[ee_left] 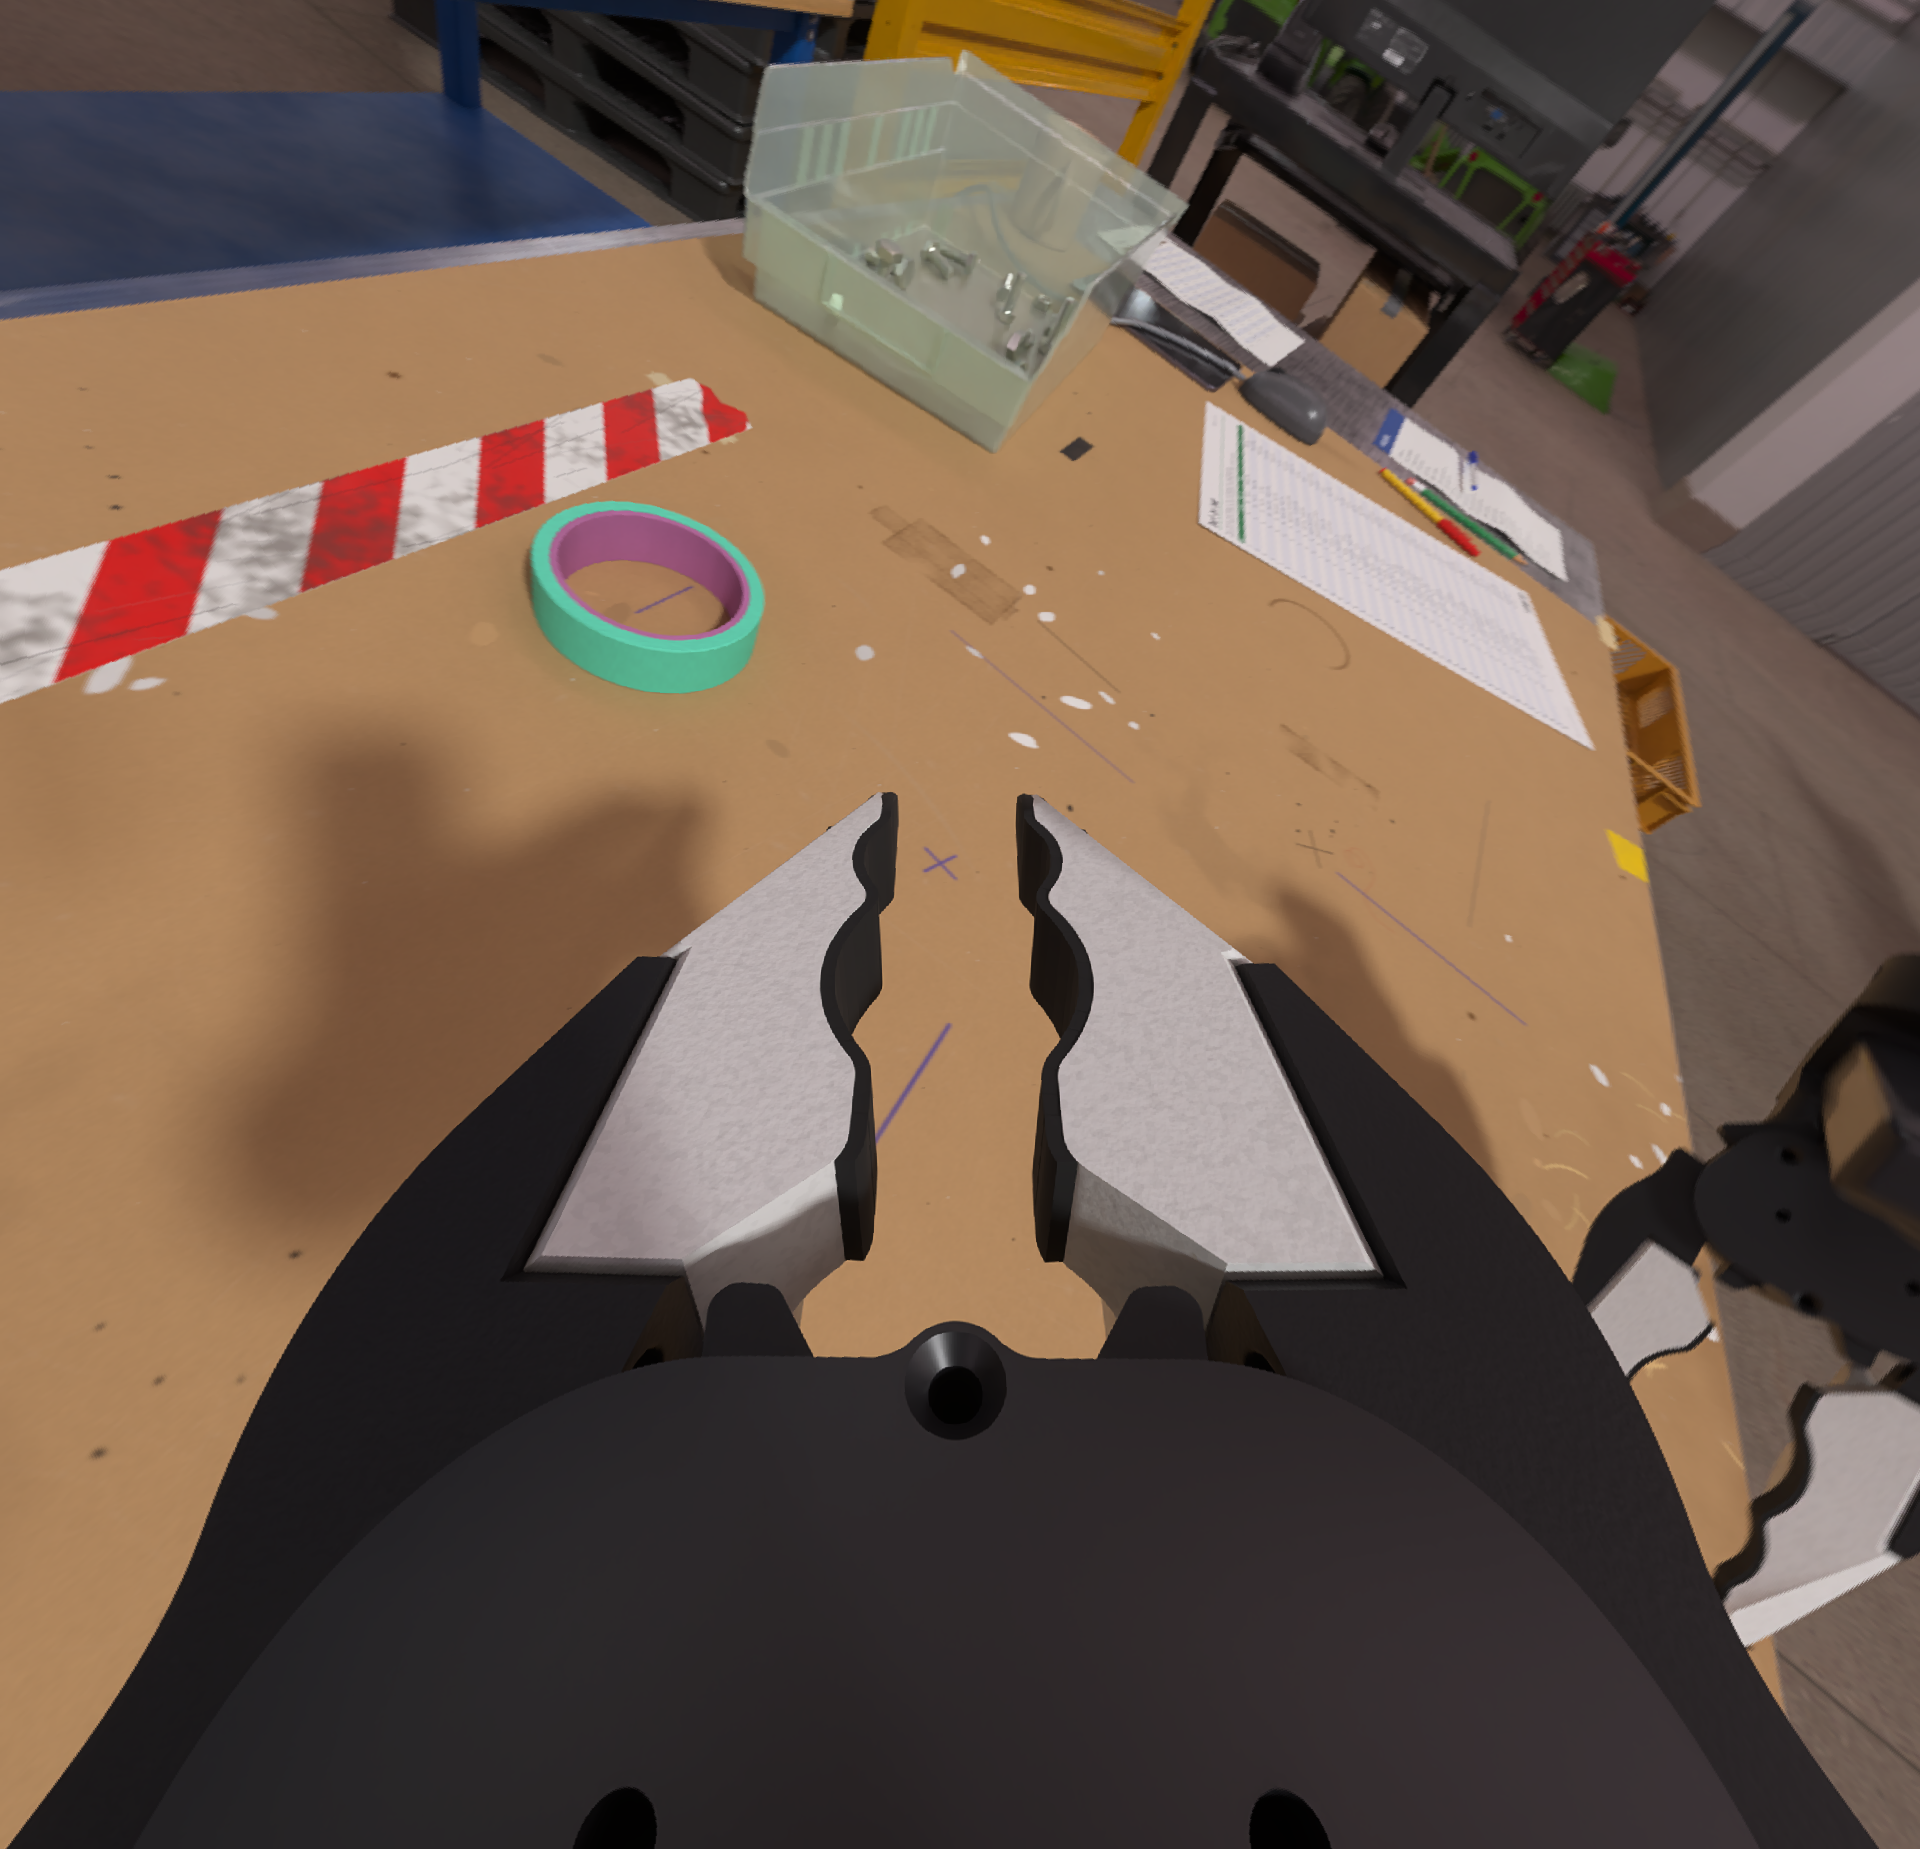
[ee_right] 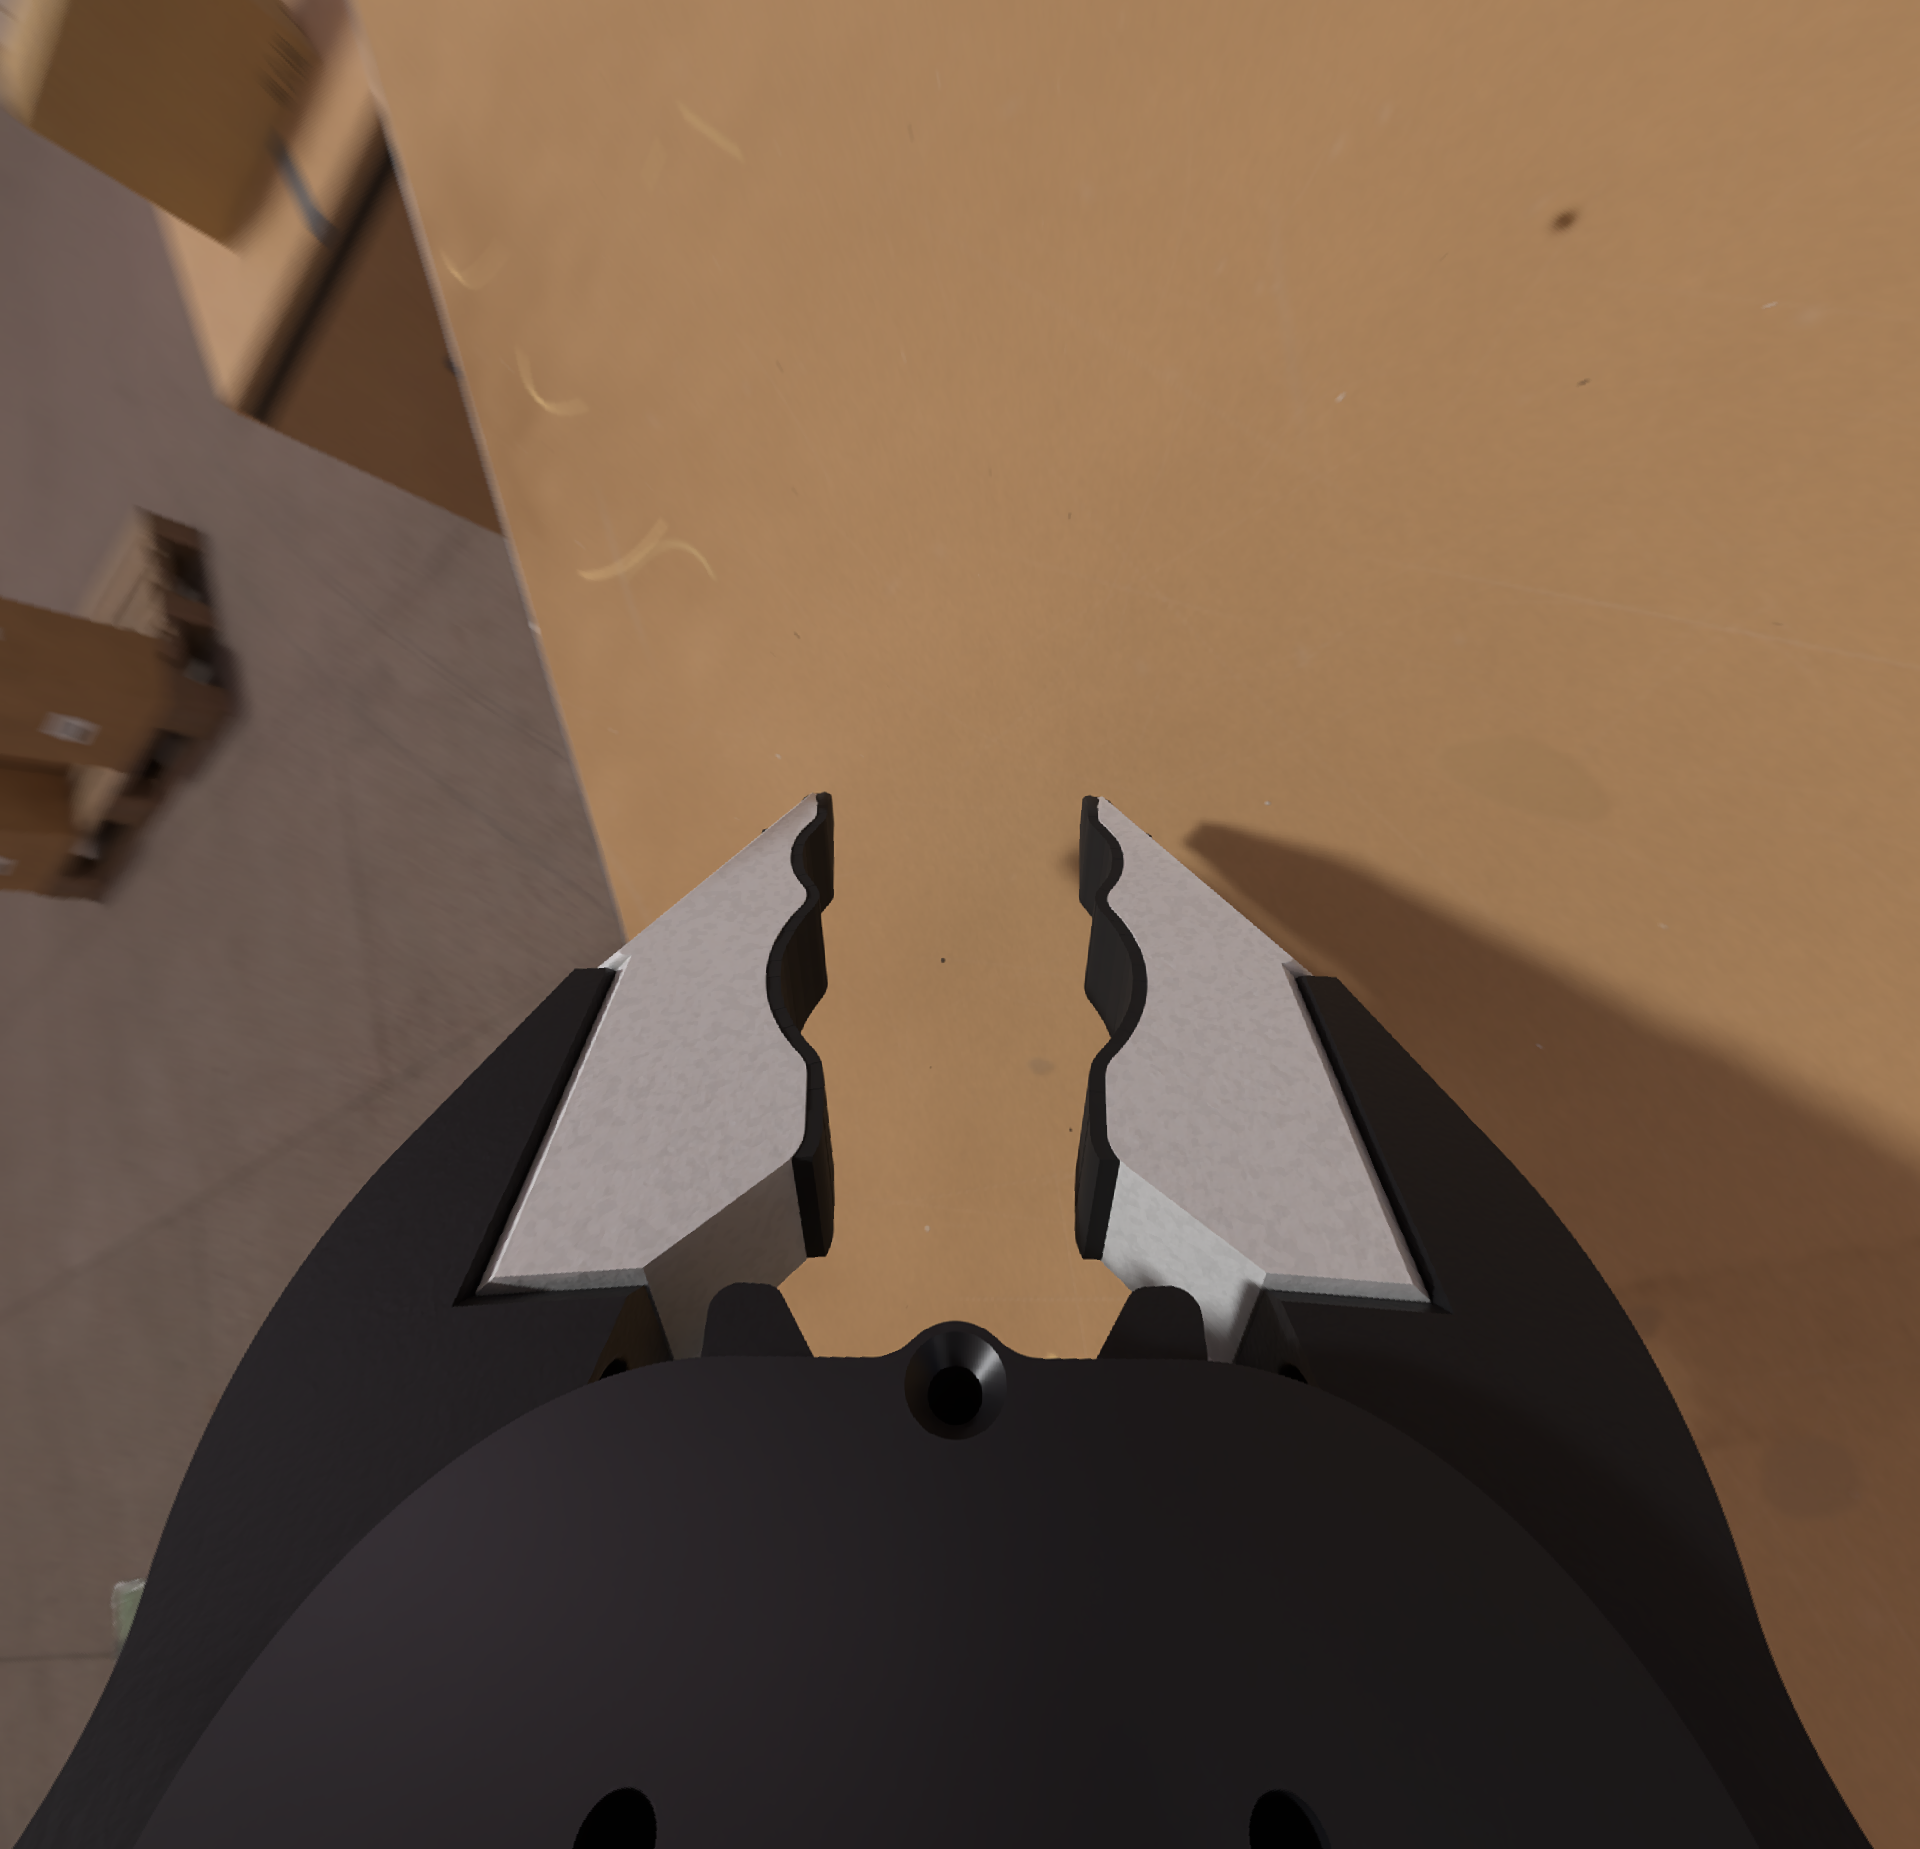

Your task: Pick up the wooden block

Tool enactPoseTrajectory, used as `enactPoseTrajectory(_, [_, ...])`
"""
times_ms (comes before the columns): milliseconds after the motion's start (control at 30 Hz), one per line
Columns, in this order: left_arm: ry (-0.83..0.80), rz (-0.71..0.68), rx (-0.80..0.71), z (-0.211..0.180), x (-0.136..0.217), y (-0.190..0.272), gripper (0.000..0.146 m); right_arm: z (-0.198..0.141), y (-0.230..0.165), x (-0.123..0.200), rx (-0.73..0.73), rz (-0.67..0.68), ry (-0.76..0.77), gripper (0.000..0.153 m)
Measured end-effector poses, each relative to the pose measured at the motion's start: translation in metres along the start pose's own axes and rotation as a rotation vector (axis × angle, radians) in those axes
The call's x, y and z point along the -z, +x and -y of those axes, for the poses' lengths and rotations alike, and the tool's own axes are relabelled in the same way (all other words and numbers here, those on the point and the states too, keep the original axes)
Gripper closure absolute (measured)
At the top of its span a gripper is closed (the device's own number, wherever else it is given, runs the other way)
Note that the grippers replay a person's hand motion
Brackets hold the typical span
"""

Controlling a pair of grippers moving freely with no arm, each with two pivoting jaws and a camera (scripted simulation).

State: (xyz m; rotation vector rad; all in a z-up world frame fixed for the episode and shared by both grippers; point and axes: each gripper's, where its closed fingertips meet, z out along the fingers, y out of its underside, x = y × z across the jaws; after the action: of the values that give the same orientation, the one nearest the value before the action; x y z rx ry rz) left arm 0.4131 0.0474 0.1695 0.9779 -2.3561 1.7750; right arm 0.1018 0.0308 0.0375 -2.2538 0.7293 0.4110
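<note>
Bare tabletop [ee_left: 1195, 864] ahead; tape roll [ee_left: 646, 596], bin [ee_left: 935, 241] far left.

Tape roll [ee_left: 646, 596] on table [ee_left: 1195, 843], bin [ee_left: 940, 241] behind it to the right, paper sheet [ee_left: 1382, 573] farther right

Desk [ee_left: 312, 968] tan-brown, flecked with white paint spots, thin purple pen lines, dark specks. Hazard tape strip [ee_left: 343, 526] red-and-white diagonal stripes, grey smudges. Tape roll [ee_left: 646, 656] teal-green outside, purple-pink inside. Parts bin [ee_left: 935, 241] translucent pale green, silver bolts within. Printed sheet [ee_left: 1392, 584] white, green stripe along one edge. Pencils [ee_left: 1449, 526] red, yellow, green. Small crate [ee_left: 1652, 729] orange-yellow at desk edge. Left gripper [ee_left: 956, 823] black body, pale grey speckled fingers, black jaws. Right gripper [ee_right: 956, 823] same colours
</note>
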Motion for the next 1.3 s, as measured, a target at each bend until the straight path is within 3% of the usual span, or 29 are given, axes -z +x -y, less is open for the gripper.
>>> enactPoseTrajectory(133, [0.014, -0.051, -0.001, 0.005, 0.004, 0.013, 0.123, -0.006, 0.003, -0.02, 0.091, -0.134, -0.079, 0.107])
enactPoseTrajectory(233, [0.024, -0.073, -0.027, 0.009, 0.009, 0.023, 0.123, -0.009, 0.018, -0.015, 0.211, -0.313, -0.155, 0.13])
enactPoseTrajectory(333, [0.036, -0.119, -0.041, 0.014, 0.012, 0.037, 0.123, -0.009, 0.037, 0.0, 0.235, -0.421, -0.173, 0.138])
enactPoseTrajectory(467, [0.029, -0.161, -0.05, 0.013, 0.012, 0.05, 0.123, 0.008, 0.071, 0.018, 0.105, -0.392, -0.073, 0.141])
enactPoseTrajectory(633, [0.027, -0.177, -0.063, 0.013, 0.012, 0.056, 0.123, 0.05, 0.123, 0.047, -0.149, -0.37, 0.243, 0.141])
enactPoseTrajectory(733, [0.024, -0.175, -0.056, 0.013, 0.013, 0.054, 0.123, 0.063, 0.146, 0.065, -0.25, -0.394, 0.359, 0.14])
enactPoseTrajectory(800, [0.028, -0.176, -0.048, 0.014, 0.014, 0.051, 0.123, 0.067, 0.15, 0.079, -0.248, -0.417, 0.399, 0.122])
enactPoseTrajectory(867, [0.033, -0.179, -0.043, 0.016, 0.016, 0.049, 0.123, 0.067, 0.148, 0.094, -0.203, -0.417, 0.406, 0.111])
enactPoseTrajectory(967, [0.038, -0.179, -0.033, 0.017, 0.02, 0.045, 0.123, 0.05, 0.151, 0.1, -0.174, -0.438, 0.279, 0.119])
enactPoseTrajectory(1100, [0.042, -0.178, -0.032, 0.018, 0.022, 0.044, 0.123, 0.016, 0.157, 0.079, -0.18, -0.51, 0.057, 0.121])
enactPoseTrajectory(1167, [0.034, -0.177, -0.038, 0.018, 0.022, 0.044, 0.123, 0.02, 0.153, 0.069, -0.166, -0.505, 0.094, 0.123])
enactPoseTrajectory(1300, [0.028, -0.163, -0.046, 0.016, 0.02, 0.044, 0.123, 0.043, 0.123, 0.037, -0.235, -0.191, 0.183, 0.133])
